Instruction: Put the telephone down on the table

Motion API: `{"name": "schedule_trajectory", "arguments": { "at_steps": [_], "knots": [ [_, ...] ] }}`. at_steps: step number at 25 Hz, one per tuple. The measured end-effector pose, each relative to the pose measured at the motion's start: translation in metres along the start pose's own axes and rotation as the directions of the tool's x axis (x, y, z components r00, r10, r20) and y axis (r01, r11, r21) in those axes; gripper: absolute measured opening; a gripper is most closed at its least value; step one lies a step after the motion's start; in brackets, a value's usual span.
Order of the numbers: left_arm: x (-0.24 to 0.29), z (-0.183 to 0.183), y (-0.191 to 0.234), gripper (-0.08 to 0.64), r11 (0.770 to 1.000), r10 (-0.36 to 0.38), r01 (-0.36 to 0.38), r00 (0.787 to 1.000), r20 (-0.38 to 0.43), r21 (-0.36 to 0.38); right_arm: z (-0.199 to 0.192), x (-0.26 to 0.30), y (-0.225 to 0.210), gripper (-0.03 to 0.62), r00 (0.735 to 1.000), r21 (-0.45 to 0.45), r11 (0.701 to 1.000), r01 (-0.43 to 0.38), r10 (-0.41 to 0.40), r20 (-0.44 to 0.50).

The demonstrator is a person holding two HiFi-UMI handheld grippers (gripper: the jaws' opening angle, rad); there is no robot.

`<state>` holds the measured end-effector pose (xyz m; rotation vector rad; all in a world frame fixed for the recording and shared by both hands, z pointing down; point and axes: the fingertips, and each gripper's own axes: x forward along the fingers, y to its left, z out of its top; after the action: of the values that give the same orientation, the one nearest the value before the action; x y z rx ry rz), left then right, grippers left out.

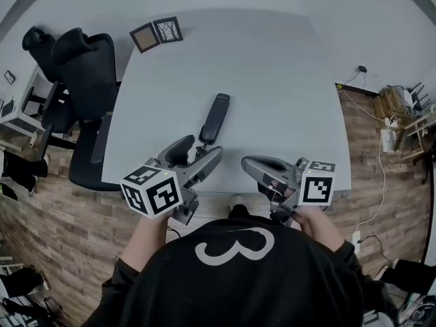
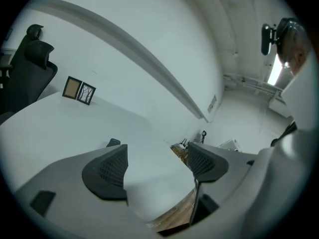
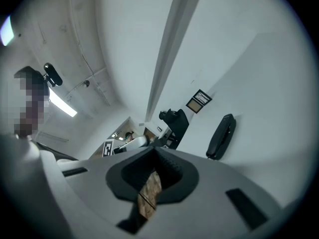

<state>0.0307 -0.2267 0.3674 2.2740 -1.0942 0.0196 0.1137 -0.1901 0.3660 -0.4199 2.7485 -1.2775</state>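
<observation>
One telephone [image 1: 214, 118], a dark handset, lies flat on the bench [image 1: 286, 73], just ahead of the left gripper [image 1: 197, 152] and ahead and to the inner side of the right gripper [image 1: 248, 163]. It appears to touch neither gripper, so the set-down is judged complete.

Finger state:
- Left gripper: the fingers [image 2: 107, 171] stand wide apart. Only bare bench surface shows between them, and one end of the telephone shows just beyond the left-hand finger.
- Right gripper: its fingers are closed on each other with nothing between them. The telephone lies well ahead of them, off to one side.

Handling assessment (a judgement, not an observation):
- The body looks like rigid moulded plastic, so it should be stiff and light.
- The shell looks smooth and may slip under light pressure.
- The shape is long and narrow with thicker ends, so an off-centre grip is likely to let it swing or tip.

Recommended hold, if it must be taken up again: close the fingers across the narrow width at the middle of the shaft, between the two thicker ends, using moderate pressure.
</observation>
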Motion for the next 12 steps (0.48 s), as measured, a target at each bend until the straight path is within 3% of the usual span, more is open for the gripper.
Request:
{"name": "schedule_trajectory", "arguments": {
  "at_steps": [2,7,12],
  "knots": [
    [-0.021,0.005,-0.019,0.373,0.999,-0.041,0.041,0.999,0.022,0.01,-0.003,0.001,0.017,0.009,1.0,-0.008,1.0,-0.019,0.019,0.008],
    [-0.07,0.01,-0.055,0.253,0.992,-0.112,0.109,0.993,0.044,0.062,-0.01,0.001,0.055,0.009,1.0,-0.069,0.998,-0.015,0.016,0.017],
    [-0.112,0.002,-0.098,0.201,0.969,-0.216,0.209,0.976,0.039,0.133,-0.029,-0.005,0.095,0.009,0.999,-0.126,0.992,-0.014,0.018,0.034]
  ]
}}
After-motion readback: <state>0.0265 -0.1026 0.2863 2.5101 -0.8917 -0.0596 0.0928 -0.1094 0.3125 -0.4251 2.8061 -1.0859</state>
